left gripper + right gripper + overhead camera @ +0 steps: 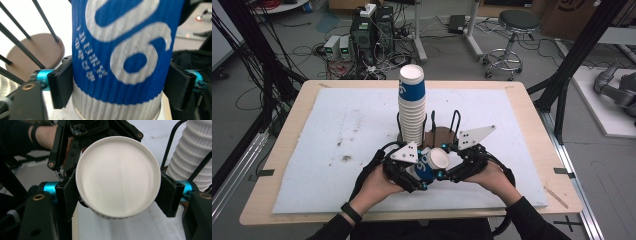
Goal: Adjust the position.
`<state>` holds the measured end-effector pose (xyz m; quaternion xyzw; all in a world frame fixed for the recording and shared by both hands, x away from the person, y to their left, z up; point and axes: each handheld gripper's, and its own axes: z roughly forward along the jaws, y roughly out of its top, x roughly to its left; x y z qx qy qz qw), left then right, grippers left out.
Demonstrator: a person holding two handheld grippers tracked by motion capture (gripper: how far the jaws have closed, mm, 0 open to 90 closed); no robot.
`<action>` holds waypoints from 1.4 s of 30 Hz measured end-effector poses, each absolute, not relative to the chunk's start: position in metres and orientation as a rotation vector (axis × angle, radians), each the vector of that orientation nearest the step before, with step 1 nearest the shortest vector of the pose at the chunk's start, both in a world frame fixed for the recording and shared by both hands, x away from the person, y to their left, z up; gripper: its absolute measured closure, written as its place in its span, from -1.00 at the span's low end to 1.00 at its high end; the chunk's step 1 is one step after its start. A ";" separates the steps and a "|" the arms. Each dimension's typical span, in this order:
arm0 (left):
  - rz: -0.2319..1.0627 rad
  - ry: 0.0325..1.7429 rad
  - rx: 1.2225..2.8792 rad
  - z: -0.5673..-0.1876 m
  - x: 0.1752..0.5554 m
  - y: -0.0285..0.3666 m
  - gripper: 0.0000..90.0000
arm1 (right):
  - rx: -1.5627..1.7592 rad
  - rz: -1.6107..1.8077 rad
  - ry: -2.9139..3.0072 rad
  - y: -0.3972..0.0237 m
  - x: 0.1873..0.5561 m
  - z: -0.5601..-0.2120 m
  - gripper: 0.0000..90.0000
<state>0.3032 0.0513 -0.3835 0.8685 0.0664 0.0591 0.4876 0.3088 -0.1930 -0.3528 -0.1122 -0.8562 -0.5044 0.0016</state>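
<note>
Ribbed paper cup (120, 57), blue-white, round rim, clamped by left tool (412, 172) and right tool (454, 165) near bench's front edge; tall ribbed stack (412, 107) behind.

I count one loose blue-and-white paper cup (428, 165), caught between my two tongs, the left tongs (412, 172) and the right tongs (457, 167). One tall stack of cups (412, 107) stands in one wire holder (455, 122); its cups are too many to number. One white mat (337, 135) covers my one desk (292, 115).
</note>
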 end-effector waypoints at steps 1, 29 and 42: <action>0.147 0.171 2.069 -0.384 0.303 0.053 -0.62 | -0.358 -1.609 -2.667 -0.195 0.310 -0.352 -0.34; -0.088 0.253 1.657 -0.392 0.312 0.084 -0.59 | -0.399 -1.945 -2.304 -0.213 0.315 -0.357 -0.34; 0.041 0.201 1.959 -0.378 0.309 0.079 -0.57 | -0.311 -1.663 -2.686 -0.210 0.315 -0.347 -0.55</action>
